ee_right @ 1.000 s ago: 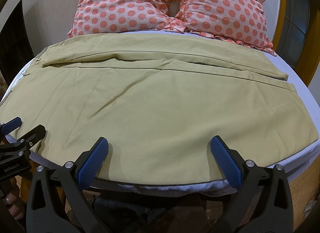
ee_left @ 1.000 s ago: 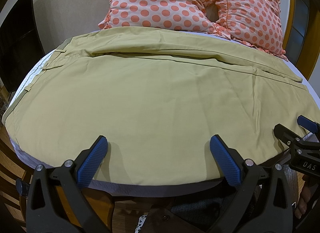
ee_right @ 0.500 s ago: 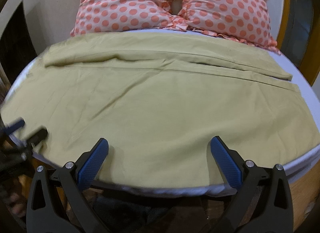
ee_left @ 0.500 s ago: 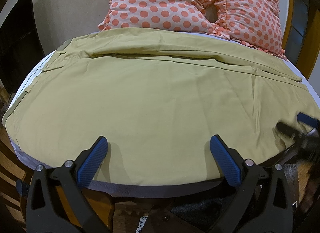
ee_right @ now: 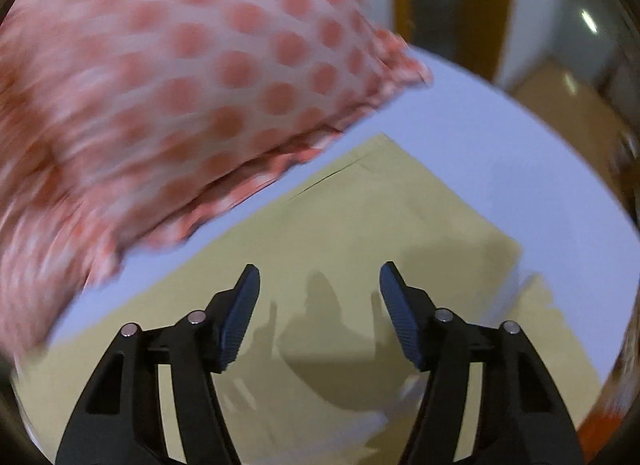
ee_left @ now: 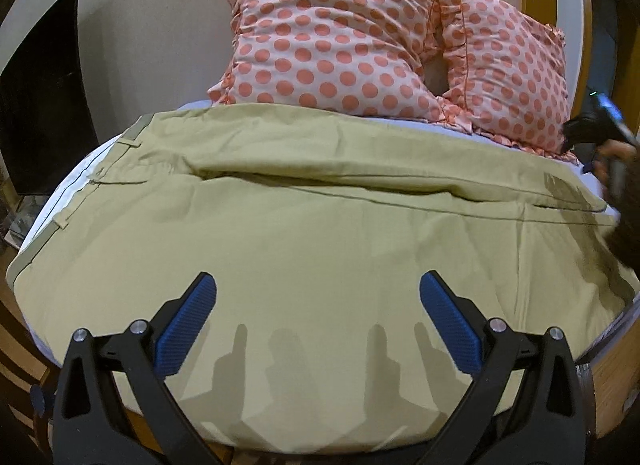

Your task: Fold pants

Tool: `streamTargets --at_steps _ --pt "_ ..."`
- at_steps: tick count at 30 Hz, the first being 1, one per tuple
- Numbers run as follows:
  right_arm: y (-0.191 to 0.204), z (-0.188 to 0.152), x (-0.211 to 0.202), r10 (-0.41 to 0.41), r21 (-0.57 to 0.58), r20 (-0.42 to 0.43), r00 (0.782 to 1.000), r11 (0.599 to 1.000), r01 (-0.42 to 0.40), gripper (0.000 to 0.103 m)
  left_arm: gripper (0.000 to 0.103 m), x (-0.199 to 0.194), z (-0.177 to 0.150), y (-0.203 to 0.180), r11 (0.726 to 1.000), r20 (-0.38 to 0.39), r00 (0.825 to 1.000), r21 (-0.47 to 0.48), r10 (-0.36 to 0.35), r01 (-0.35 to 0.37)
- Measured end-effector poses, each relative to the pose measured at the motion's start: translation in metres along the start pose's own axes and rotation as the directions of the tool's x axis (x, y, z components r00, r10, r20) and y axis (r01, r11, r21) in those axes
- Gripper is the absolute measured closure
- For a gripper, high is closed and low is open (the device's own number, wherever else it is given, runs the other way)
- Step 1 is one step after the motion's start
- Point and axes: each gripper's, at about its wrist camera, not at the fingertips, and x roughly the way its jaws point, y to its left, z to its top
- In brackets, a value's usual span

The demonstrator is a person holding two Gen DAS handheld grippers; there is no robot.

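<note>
Khaki pants (ee_left: 304,249) lie spread below the pillows (ee_left: 340,45), legs stacked, no cross fold yet. My left gripper (ee_left: 318,317) and right gripper (ee_right: 319,305) both gape, holding nothing.

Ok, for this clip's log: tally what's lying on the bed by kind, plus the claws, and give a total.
Polka-dot pillows: 2 (left pillow, right pillow)
Khaki pants: 1
Claws: 2 (left claw, right claw), both open
Total: 5

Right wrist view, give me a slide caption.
Open right gripper above the pants hem corner, beside a polka-dot pillow.
</note>
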Motion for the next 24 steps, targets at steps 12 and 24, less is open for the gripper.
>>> streamTargets --at_steps 12,24 --pt "0.032 0.032 0.069 -0.156 -0.017 0.105 0.982 0.987 0.158 0.069 0.002 0.021 0.005 -0.003 1.000 -0.014 1.000 0.016 0.001 -0.001" --pt "-0.090 -0.013 -0.018 0.411 0.124 0.247 0.877 0.885 -0.449 0.099 0.002 -0.008 0.003 0.028 0.992 0.072 0.995 -0.091 -0.075 0.081"
